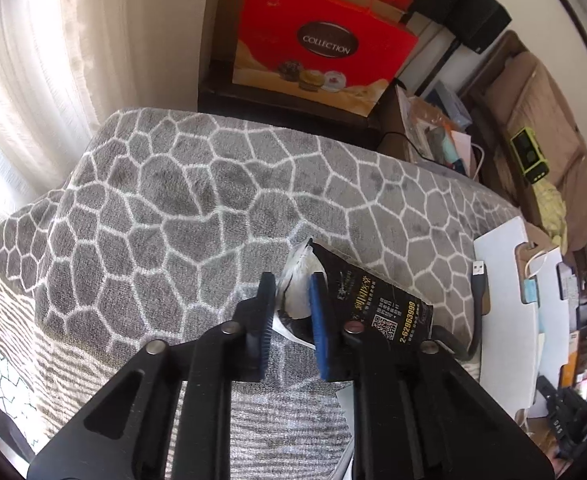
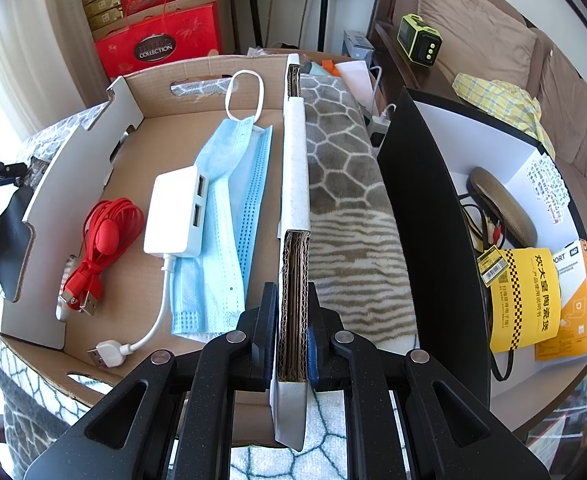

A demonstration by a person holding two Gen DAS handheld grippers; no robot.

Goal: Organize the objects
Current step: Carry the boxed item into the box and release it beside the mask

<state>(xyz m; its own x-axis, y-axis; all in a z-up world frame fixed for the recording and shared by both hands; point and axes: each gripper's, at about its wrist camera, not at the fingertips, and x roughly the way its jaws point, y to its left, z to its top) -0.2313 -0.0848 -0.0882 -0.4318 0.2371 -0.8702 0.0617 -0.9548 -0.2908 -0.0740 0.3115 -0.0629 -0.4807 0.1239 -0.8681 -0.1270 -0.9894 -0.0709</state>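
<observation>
We are steadying the open brown-and-white corrugated cardboard box with the right gripper, whose jaws are clamping tight on the box's near side wall, one pad inside and one outside; we judge this is keeping the light box from sliding on the soft grey-and-white patterned blanket while things are going in.

Inside the box, nearest that pinched wall, a pale blue pleated face mask is lying flat on the floor. Resting partly on it, further from the wall, is a white plastic USB hub with its short cable trailing toward us. Beyond the hub a coiled red cable is lying against the opposite wall. These look already sorted.

Outside the box, past that far wall, we are working the left gripper. Its jaws are nearly closed, pinching the crumpled white end of a small black printed packet that is lying on the blanket, with no empty gap left between the pads. We judge we are gripping that end because it bunches thin enough to hold, leaving the flat printed body free to lift over the wall.

Beside the packet, toward the box, a black USB plug is lying on the blanket, not yet picked up.
</observation>
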